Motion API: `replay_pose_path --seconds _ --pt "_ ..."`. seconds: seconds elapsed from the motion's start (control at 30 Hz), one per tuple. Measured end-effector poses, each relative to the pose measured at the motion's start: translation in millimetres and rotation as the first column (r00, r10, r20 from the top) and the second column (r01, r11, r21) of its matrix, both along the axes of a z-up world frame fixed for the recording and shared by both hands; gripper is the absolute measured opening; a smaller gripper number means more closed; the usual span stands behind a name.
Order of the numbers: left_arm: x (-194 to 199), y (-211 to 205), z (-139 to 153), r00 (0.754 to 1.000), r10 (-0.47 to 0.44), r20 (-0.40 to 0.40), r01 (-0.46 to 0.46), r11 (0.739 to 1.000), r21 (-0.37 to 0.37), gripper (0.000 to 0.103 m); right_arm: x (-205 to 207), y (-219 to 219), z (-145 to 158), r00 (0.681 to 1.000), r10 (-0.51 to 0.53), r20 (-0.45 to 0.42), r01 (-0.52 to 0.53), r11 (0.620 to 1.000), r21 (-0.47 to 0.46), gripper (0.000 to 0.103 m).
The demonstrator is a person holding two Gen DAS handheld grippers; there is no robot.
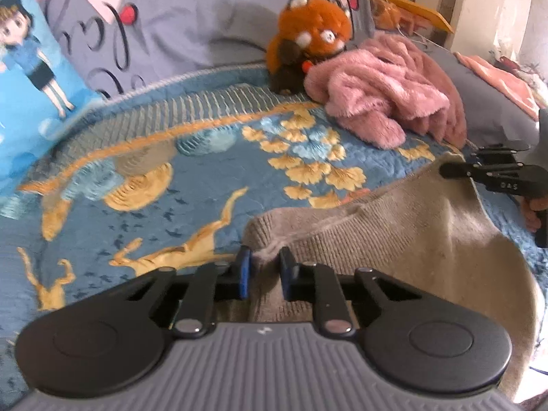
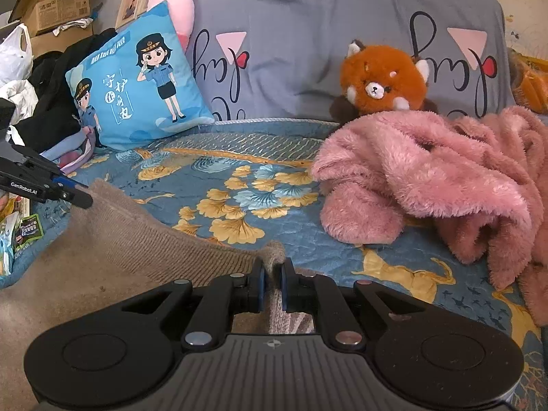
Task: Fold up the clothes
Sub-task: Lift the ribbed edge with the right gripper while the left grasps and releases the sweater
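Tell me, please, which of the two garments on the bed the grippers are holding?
The beige knit sweater; both grippers pinch its edge. The fluffy pink garment lies untouched beside the plush.

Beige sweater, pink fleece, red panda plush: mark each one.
beige sweater (image 2: 113, 239), right wrist view, on its ribbed knit.
pink fleece (image 2: 428, 171), right wrist view, on its top fold.
red panda plush (image 1: 315, 27), left wrist view, on its head.

Sweater lies on quilt, before blanket and plush.

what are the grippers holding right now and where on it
Both hold the beige knit sweater by its far edge: left gripper and right gripper each pinch a corner.
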State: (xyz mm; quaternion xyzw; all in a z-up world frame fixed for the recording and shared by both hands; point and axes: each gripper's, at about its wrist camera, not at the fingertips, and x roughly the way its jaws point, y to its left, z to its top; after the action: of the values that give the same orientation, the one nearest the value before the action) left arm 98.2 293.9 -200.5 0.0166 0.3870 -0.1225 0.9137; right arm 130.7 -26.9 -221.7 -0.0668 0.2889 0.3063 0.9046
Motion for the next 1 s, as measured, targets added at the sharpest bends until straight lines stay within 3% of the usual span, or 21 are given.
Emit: replay_pose_path --seconds 0.17,0.23,0.33,0.57,0.67,0.73,0.83,1.0 --pt "-16.4 -11.9 11.3 0.998 0.027 0.061 -0.031 0.997 0.065 0.015 -5.4 -0.8 2.5 1.000 -0.001 0.008 0.001 1.000 0.002 0.009" --pt "-23.7 -19.6 16.0 0.996 0.030 0.089 -0.040 0.992 0.120 0.005 -7.5 -1.1 3.5 1.000 -0.001 0.011 0.001 1.000 0.003 0.009" --pt "-32.2 -26.9 22.3 0.993 0.038 0.113 -0.056 0.985 0.161 0.005 -11.0 -1.7 4.7 1.000 0.000 0.016 -0.001 1.000 0.006 0.009" --pt "-24.5 -21.4 16.0 0.996 0.065 0.061 -0.072 0.991 0.116 0.005 -20.5 -0.2 12.8 0.997 -0.010 0.075 0.010 1.000 0.007 0.008" --pt "-18.7 -13.7 18.6 0.991 0.115 0.066 -0.120 0.989 0.089 0.005 -16.6 4.7 22.0 0.995 -0.039 0.092 0.039 0.999 0.002 0.008" --pt "-16.0 -13.5 24.8 0.987 0.129 0.093 -0.139 0.984 0.113 0.005 -12.3 8.8 28.3 0.994 -0.058 0.095 0.058 0.998 0.001 0.008" --pt "-10.7 -13.2 36.3 0.981 0.140 0.131 -0.157 0.979 0.127 0.005 -1.8 14.5 36.0 0.994 -0.084 0.074 0.082 0.996 0.030 0.007" --pt "16.3 -8.3 40.8 0.974 0.189 0.124 -0.205 0.969 0.136 0.005 23.7 21.3 21.7 0.987 -0.147 -0.057 0.148 0.989 0.015 0.008"
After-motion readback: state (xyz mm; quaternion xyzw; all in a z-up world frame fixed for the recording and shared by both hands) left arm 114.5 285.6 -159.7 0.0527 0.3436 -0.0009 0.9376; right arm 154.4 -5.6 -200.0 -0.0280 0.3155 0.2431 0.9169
